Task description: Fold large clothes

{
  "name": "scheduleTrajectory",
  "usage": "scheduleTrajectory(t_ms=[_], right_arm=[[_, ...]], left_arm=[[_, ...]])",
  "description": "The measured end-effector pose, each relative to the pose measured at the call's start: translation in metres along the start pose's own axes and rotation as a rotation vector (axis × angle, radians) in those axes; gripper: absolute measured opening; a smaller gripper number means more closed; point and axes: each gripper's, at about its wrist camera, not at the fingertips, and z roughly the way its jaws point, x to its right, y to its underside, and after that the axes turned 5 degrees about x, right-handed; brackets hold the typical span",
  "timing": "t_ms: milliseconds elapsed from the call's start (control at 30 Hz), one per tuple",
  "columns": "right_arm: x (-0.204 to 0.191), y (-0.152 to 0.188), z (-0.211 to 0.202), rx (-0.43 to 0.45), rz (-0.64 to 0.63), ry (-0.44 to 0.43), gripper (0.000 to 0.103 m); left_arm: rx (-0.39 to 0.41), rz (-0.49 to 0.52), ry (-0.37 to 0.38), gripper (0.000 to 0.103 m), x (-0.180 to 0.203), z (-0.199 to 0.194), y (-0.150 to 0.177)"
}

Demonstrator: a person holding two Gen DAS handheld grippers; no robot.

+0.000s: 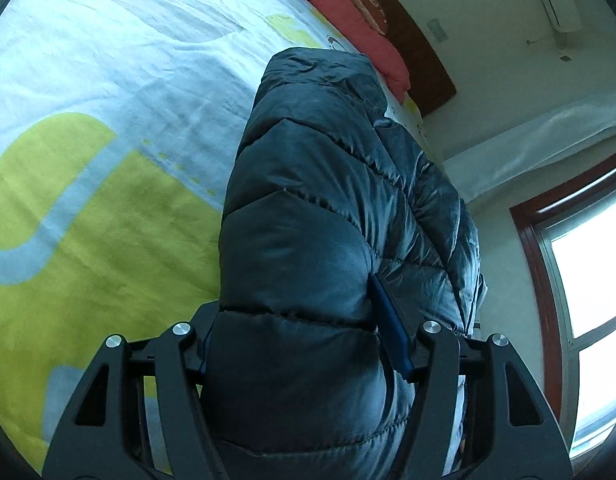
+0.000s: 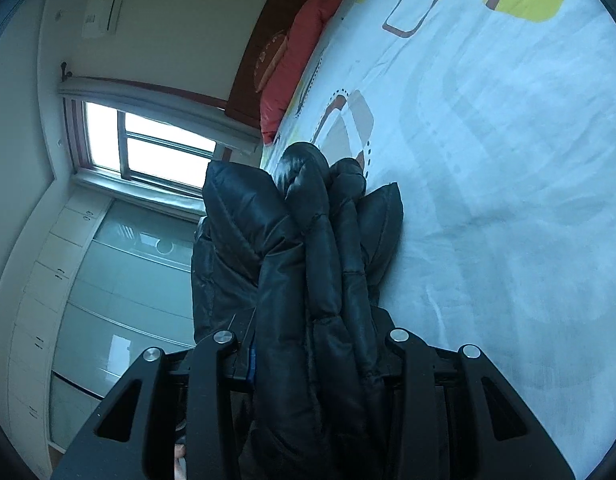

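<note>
A dark quilted puffer jacket (image 1: 320, 184) is lifted above the bed, bunched in thick folds. In the left wrist view my left gripper (image 1: 299, 340) is shut on a wide padded fold of it, and one blue pad (image 1: 392, 332) presses into the right side of the fold. In the right wrist view the same jacket (image 2: 308, 248) hangs in several gathered layers, and my right gripper (image 2: 316, 344) is shut on a narrower bundle of them. The jacket hides the fingertips of both grippers. Its far end rests on or just over the bedsheet (image 2: 508, 200).
The bed is covered by a pale blue sheet with yellow-green patches (image 1: 107, 216). Red pillows (image 1: 348, 16) lie against a dark wooden headboard (image 1: 420, 48). A window (image 2: 147, 144), white cabinets (image 2: 39, 280) and a wall air conditioner (image 2: 107, 0) stand beyond the bed's edge.
</note>
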Motion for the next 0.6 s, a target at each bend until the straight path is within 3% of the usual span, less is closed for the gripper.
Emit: scheduleTrajectory(t_ms=[300, 600], right_arm=[[0.001, -0.003, -0.001, -0.018, 0.009, 0.012, 0.039], [-0.006, -0.002, -0.015, -0.045, -0.035, 0.103, 0.069]], left_arm=[[-0.012, 0.003, 0.013, 0.065, 0.003, 0.003, -0.003], [-0.019, 0.057, 0.001, 0.080, 0.006, -0.014, 0.000]])
